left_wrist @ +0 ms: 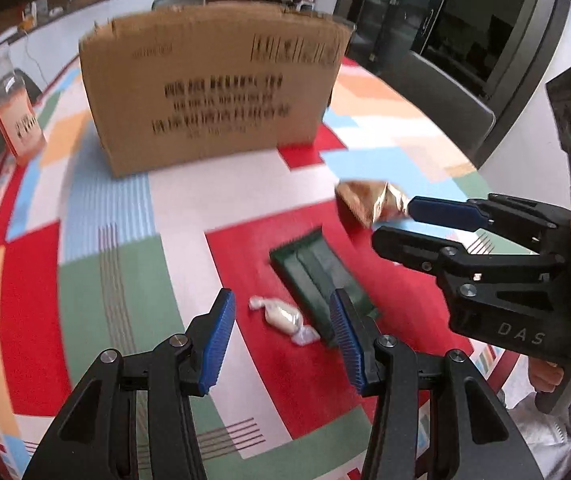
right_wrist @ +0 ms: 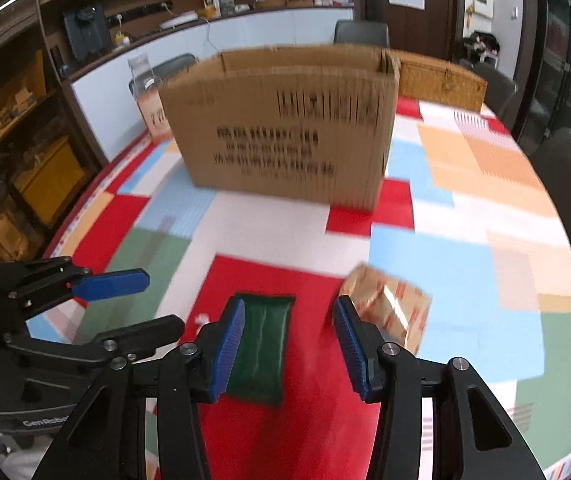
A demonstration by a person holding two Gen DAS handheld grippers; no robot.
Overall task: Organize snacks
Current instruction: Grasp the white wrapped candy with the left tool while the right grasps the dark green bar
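Left gripper (left_wrist: 283,342): open, over white candy (left_wrist: 281,318).
Right gripper (right_wrist: 289,344): open, over green packet (right_wrist: 261,350).
Cardboard box (left_wrist: 213,88): toward table's far edge.

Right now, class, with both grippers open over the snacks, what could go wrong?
1. The small white twist-wrapped candy lies right against the dark green flat packet, so the left gripper might catch both.
2. The right gripper sits between the green packet and the crinkly gold-orange snack packet; closing may grab neither cleanly.
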